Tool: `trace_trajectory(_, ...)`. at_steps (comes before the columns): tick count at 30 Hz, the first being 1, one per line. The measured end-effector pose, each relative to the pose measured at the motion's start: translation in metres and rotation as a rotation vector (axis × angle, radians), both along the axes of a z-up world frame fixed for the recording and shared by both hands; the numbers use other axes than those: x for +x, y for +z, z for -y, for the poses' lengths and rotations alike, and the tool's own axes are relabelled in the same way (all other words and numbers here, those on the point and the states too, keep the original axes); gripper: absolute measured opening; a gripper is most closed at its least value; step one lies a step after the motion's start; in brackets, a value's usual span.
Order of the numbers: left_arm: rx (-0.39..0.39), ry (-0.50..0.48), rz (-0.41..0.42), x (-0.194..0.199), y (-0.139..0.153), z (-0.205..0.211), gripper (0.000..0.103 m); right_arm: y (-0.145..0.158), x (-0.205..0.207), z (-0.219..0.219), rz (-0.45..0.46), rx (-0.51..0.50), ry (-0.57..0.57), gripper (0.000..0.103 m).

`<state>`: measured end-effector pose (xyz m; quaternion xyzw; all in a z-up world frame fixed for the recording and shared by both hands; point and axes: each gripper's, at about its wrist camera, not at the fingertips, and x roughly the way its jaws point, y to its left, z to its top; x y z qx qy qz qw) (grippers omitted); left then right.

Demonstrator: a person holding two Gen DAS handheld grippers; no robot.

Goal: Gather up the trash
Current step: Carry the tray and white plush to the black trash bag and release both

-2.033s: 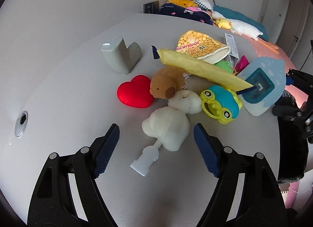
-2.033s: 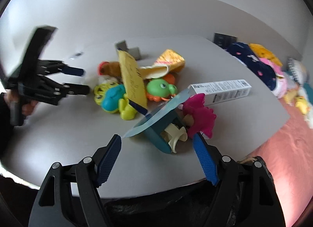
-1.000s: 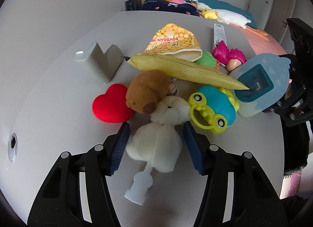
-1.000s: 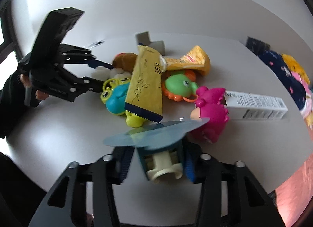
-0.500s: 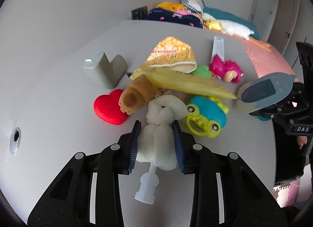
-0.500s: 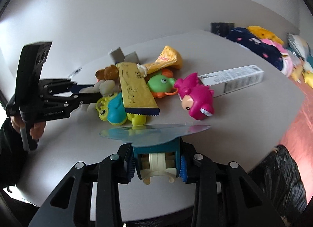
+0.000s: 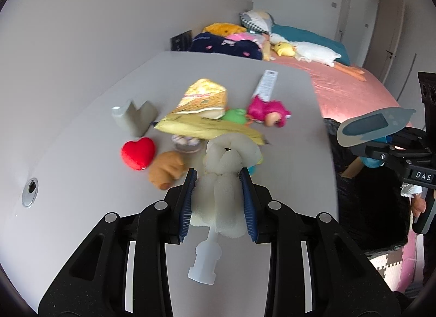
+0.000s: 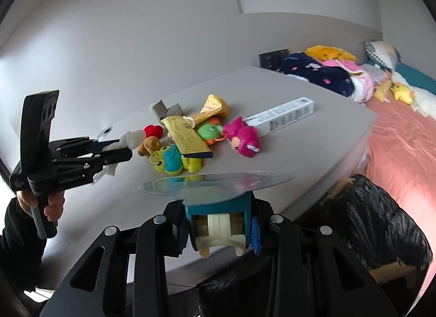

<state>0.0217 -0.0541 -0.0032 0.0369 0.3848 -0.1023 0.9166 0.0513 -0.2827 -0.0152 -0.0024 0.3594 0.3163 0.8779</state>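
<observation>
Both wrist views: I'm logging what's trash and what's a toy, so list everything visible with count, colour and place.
white plush: 1, white, in left gripper
blister pack: 1, teal, in right gripper
table: 1, grey
yellow wrapper: 1, across pile
snack bag: 1, yellow, behind pile
carton: 1, white, far side
heart: 1, red
brown plush: 1
frog toy: 1, teal-yellow
turtle toy: 1, green
pink toy: 1
grey holder: 1
trash bag: 1, black, beside table
bed: 1, pink
left gripper: shut
right gripper: shut
</observation>
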Motion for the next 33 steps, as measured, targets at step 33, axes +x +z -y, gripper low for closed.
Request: trace_trajectory(33, 0.001, -0.437, -0.062, -0.01, -0.008, 0.192, 0.056, 0.015, -0.041, 0.167, -0.03, 0.008, -0.385, 0.058)
